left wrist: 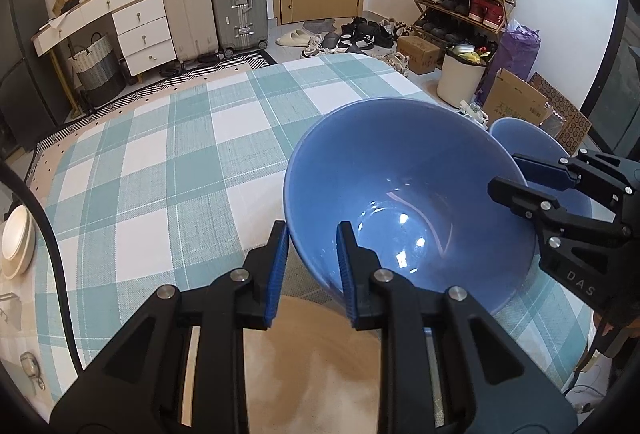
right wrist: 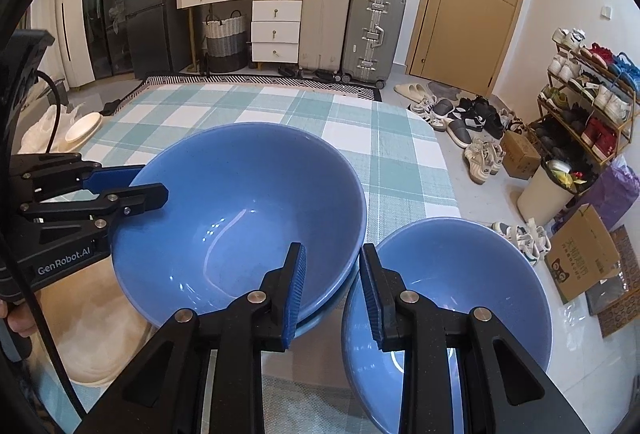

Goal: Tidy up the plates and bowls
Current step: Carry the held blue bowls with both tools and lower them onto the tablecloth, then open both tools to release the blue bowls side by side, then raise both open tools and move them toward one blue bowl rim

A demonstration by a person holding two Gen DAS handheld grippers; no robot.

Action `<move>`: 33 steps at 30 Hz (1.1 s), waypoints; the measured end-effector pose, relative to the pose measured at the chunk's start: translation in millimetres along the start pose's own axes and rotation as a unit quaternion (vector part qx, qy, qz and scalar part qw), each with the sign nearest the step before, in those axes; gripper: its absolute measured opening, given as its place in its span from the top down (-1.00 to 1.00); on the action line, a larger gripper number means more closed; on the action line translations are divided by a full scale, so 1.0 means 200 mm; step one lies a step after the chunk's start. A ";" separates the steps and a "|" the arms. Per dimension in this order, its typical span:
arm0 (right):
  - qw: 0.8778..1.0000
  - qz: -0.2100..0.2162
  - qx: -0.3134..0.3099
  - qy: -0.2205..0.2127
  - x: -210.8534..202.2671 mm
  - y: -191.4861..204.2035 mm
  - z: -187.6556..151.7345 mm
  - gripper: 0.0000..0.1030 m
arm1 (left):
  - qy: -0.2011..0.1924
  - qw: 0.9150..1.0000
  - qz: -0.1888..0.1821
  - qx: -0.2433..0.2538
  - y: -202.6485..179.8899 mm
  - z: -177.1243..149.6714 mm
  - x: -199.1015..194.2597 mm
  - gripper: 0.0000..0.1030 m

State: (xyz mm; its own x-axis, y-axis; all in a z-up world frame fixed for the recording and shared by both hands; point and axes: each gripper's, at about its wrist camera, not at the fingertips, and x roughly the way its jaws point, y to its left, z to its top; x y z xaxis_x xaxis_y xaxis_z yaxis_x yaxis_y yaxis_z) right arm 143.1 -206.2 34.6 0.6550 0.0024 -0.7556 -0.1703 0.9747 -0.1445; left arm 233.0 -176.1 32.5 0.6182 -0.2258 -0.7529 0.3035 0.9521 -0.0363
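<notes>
A large blue bowl (left wrist: pixel 400 213) (right wrist: pixel 240 213) is held tilted over the checked tablecloth (left wrist: pixel 160 173) (right wrist: pixel 392 137). My left gripper (left wrist: pixel 312 266) (right wrist: pixel 150 179) is shut on its left rim, one pad inside and one outside. On the opposite rim my right gripper (right wrist: pixel 332 290) (left wrist: pixel 506 173) is shut too, with its outer finger between this bowl and a smaller blue bowl (right wrist: pixel 448 274) (left wrist: pixel 516 133) just to the right. The rim of another blue dish (right wrist: pixel 320 320) shows right under the large bowl. A beige round plate (right wrist: pixel 100 334) (left wrist: pixel 320 354) lies below, near the front edge.
Cream plates (left wrist: pixel 16 238) (right wrist: pixel 82 127) are stacked at the table's left edge, with a black cable (right wrist: pixel 52 137) running past them. Beyond the table's right edge are a white bin (right wrist: pixel 548 189), cardboard boxes and shoes on the floor. Suitcases (right wrist: pixel 372 33) stand behind.
</notes>
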 end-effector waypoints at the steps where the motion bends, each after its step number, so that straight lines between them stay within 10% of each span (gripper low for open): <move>1: 1.000 -0.002 -0.002 0.000 0.01 0.00 0.00 0.45 | 0.001 1.000 0.000 0.001 0.00 0.00 0.01 0.60; 15: 1.000 0.000 0.001 0.007 0.04 0.01 -0.02 0.36 | 0.013 1.000 -0.004 0.007 -0.01 -0.03 0.05 0.56; 21: 1.000 0.019 0.018 -0.004 0.00 -0.01 -0.04 0.25 | 0.007 0.999 -0.038 -0.013 0.02 -0.03 0.02 0.12; 26: 0.999 0.030 0.029 -0.016 -0.06 -0.01 -0.05 0.02 | -0.010 0.998 -0.061 -0.033 0.05 -0.03 -0.05 -0.42; 33: 0.998 0.039 0.043 -0.040 -0.16 -0.03 -0.07 -0.74 | -0.030 0.997 -0.066 -0.029 0.00 -0.05 -0.18 -0.54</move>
State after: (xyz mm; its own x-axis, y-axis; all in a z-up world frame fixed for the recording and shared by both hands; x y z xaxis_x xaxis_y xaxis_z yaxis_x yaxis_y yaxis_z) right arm 112.3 -215.0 51.1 0.6992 0.0930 -0.7088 -0.1619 0.9863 -0.0303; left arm 202.4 -166.0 52.7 0.6192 -0.3597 -0.6980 0.3440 0.9233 -0.1707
